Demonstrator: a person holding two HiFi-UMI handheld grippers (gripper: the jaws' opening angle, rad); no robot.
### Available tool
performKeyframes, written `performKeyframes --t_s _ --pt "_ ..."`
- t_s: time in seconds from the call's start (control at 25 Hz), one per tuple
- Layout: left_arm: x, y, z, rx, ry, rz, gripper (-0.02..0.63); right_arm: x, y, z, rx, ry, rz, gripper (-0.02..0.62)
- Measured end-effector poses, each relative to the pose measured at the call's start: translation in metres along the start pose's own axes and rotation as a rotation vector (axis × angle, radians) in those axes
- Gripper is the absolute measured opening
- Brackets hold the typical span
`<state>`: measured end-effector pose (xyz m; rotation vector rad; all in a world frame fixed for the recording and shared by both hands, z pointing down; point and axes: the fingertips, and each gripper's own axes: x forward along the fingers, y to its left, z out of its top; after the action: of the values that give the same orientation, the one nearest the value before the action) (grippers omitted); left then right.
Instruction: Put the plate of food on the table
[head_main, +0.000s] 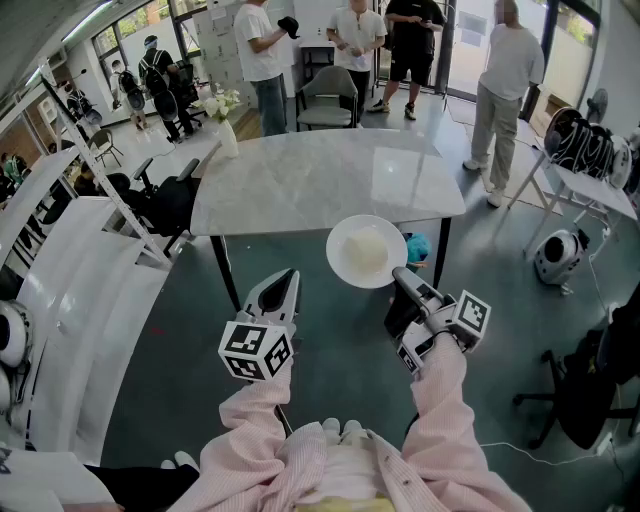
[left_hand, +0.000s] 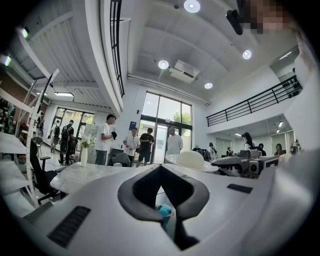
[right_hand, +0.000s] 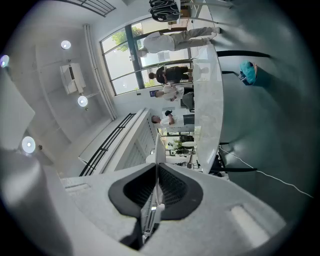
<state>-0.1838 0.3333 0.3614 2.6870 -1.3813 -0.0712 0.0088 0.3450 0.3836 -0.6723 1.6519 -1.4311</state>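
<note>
A white plate (head_main: 342, 262) with a pale mound of food (head_main: 365, 246) hangs just in front of the near edge of the marble table (head_main: 300, 185), above the floor. My right gripper (head_main: 399, 275) is shut on the plate's near right rim. In the right gripper view that rim (right_hand: 159, 150) runs edge-on between the pads. My left gripper (head_main: 288, 275) hovers to the left of the plate, apart from it, shut with nothing in it. The left gripper view shows the food (left_hand: 191, 159) and the right gripper (left_hand: 245, 163) off to the right.
A white vase of flowers (head_main: 226, 122) stands on the table's far left corner. A grey chair (head_main: 328, 98) and several standing people are beyond the table. A teal object (head_main: 418, 247) lies on the floor under the table's near right side. White panels stand at left, a black chair (head_main: 590, 390) at right.
</note>
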Motion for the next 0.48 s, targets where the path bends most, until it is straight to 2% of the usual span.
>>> performKeyframes --t_s 0.48 --pt "0.0009 0.0026 -0.001 0.014 0.001 0.001 -0.008 0.0003 -0.001 0.0024 0.001 -0.015 0.004 0.018"
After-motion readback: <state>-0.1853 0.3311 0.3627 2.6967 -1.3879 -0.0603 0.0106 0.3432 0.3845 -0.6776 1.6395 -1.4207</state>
